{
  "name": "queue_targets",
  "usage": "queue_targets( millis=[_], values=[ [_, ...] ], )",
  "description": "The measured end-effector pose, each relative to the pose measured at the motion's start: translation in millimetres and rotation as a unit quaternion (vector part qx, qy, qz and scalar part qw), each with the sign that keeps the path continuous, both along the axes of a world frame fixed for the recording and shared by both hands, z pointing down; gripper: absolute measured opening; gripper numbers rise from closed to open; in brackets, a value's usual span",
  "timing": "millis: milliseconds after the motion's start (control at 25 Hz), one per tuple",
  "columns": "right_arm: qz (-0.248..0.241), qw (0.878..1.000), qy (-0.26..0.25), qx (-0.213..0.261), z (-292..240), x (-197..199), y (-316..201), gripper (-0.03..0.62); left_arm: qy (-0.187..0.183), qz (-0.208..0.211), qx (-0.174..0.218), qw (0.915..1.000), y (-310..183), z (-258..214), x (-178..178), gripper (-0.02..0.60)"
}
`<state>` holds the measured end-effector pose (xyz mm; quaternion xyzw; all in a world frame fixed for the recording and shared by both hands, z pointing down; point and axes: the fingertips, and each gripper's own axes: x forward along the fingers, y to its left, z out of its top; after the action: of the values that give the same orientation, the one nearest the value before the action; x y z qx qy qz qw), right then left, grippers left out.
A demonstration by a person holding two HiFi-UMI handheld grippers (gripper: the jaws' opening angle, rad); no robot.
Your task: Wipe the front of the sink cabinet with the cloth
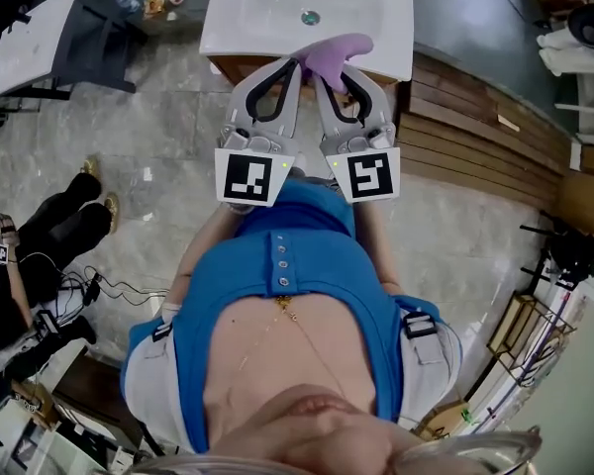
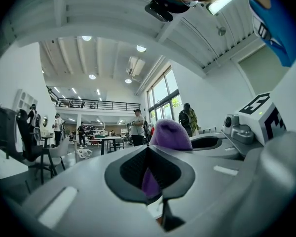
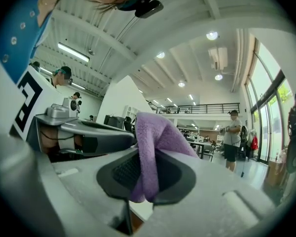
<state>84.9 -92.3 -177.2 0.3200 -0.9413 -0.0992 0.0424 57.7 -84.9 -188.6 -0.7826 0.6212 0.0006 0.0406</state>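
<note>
In the head view a white sink (image 1: 267, 18) tops a brown cabinet (image 1: 240, 68), seen from steeply above so little of its front shows. A purple cloth (image 1: 334, 53) hangs over the sink's near edge. My left gripper (image 1: 294, 64) and right gripper (image 1: 324, 71) are side by side, both pointing at that edge. The left gripper (image 2: 150, 154) is shut with the cloth (image 2: 170, 134) pinched in its jaws. The right gripper (image 3: 145, 167) is shut on a fold of the same cloth (image 3: 150, 147).
Wooden planks (image 1: 475, 127) lie on the floor right of the cabinet. A white table (image 1: 30, 38) stands at the far left, and a seated person's legs (image 1: 54, 226) are beside me. A wire rack (image 1: 535, 334) stands at the lower right.
</note>
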Motion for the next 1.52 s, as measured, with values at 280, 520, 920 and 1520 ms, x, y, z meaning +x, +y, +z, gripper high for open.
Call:
queue_targets(
  millis=[280, 520, 920, 1520],
  values=[
    [-0.016, 1.0, -0.01, 0.005, -6, 9, 1, 0.058, -0.003, -0.033, 0.005, 0.9994, 7, -3, 9, 0.0],
    [-0.036, 0.999, -0.008, -0.006, -1, 15, 13, 0.058, -0.01, -0.044, 0.0, 0.999, 16, 2, 19, 0.0],
    [-0.034, 0.999, -0.007, -0.015, 5, 29, 30, 0.057, -0.016, -0.03, -0.008, 0.9994, 33, 9, 38, 0.0],
    [-0.017, 1.0, -0.004, -0.009, 4, 38, 44, 0.057, -0.027, -0.02, 0.001, 0.9994, 47, 7, 45, 0.0]
  ],
)
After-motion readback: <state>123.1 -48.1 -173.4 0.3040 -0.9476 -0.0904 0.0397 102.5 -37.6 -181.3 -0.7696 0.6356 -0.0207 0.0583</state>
